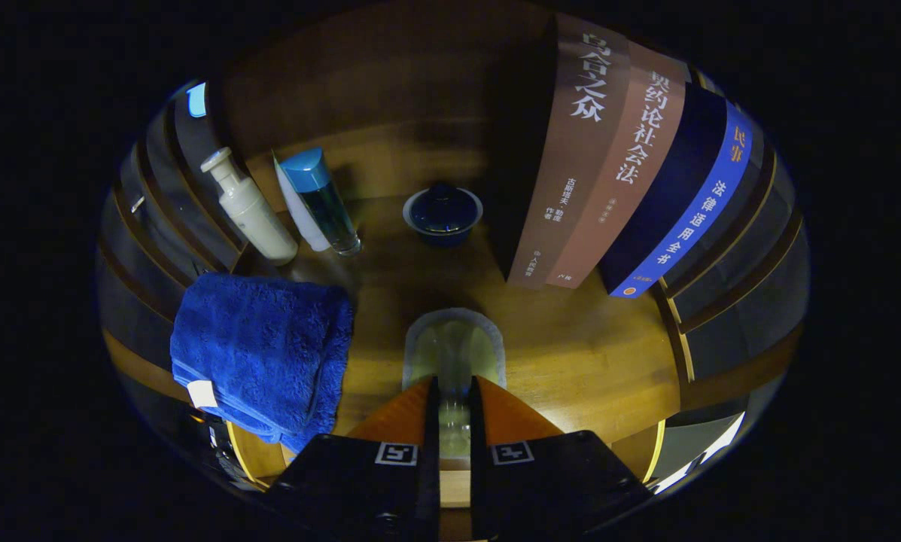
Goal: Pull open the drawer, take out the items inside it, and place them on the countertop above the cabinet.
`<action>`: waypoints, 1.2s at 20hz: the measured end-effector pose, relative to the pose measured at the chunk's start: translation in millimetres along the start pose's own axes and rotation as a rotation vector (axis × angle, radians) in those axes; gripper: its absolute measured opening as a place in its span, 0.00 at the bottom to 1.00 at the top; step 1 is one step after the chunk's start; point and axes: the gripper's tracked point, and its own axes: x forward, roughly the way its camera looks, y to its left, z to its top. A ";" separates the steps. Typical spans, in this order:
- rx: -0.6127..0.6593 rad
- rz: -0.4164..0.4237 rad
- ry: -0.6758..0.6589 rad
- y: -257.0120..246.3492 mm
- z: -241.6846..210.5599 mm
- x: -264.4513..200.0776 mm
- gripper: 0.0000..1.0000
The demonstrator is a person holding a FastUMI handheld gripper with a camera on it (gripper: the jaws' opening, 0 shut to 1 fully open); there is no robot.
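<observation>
1. Lying to the left of my fingers, a folded blue towel rests on the wooden countertop, with a cream pump bottle and a blue-capped bottle beyond it.
2. My gripper pinches a clear glass object between both fingers.
3. Beyond the fingers sits a dark blue lidded cup; three books stand on its right.

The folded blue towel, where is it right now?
In the gripper view the blue towel lies on the wooden countertop, left of the claw, in front of the standing bottles.

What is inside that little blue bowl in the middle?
The blue bowl on the wooden countertop holds a dark rounded shape, perhaps a lid; anything beneath is hidden.
</observation>
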 end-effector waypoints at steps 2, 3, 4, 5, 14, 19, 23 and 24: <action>0.023 0.023 -0.010 6.4 -2.5 -1.2 0.52; 0.023 0.031 -0.020 8.8 -3.2 -2.9 0.68; 0.021 0.041 -0.035 11.2 -2.7 -5.6 0.84; 0.020 0.050 -0.057 13.3 -2.9 -13.5 1.00; 0.007 0.136 -0.345 25.6 -33.0 -93.9 1.00; -0.007 0.120 -0.616 11.7 -45.9 -170.4 0.99; 0.011 0.130 -0.866 3.4 -63.8 -243.2 0.99; 0.014 0.119 -0.926 -2.8 -72.1 -259.4 0.99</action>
